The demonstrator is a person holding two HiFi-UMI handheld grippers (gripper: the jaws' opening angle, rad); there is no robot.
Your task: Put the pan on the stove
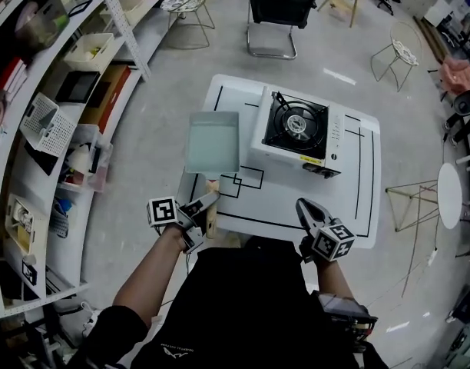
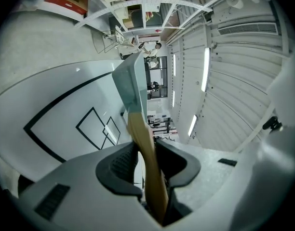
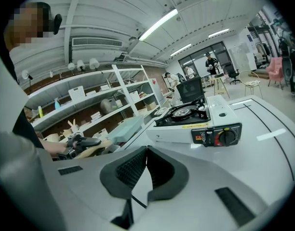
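Note:
A rectangular pale teal pan [image 1: 212, 141] with a wooden handle [image 1: 211, 207] lies over the left part of the white table [image 1: 358, 198]. My left gripper [image 1: 201, 206] is shut on that handle [image 2: 148, 167], and the pan body [image 2: 130, 81] stretches away from the jaws. To the pan's right stands a white portable gas stove [image 1: 296, 129] with a black burner. My right gripper [image 1: 304, 206] hovers at the table's near edge, in front of the stove [image 3: 191, 119]. Its jaws [image 3: 145, 150] are shut with nothing between them. The right gripper view also shows the pan [image 3: 128, 128] and the left gripper [image 3: 80, 146].
Black outlines are marked on the table, with small squares [image 1: 243, 181] near the pan handle. Metal shelves [image 1: 58, 129] full of boxes run along the left. A black chair [image 1: 281, 6] stands beyond the table, and wire stools and a small round table [image 1: 450, 194] to the right.

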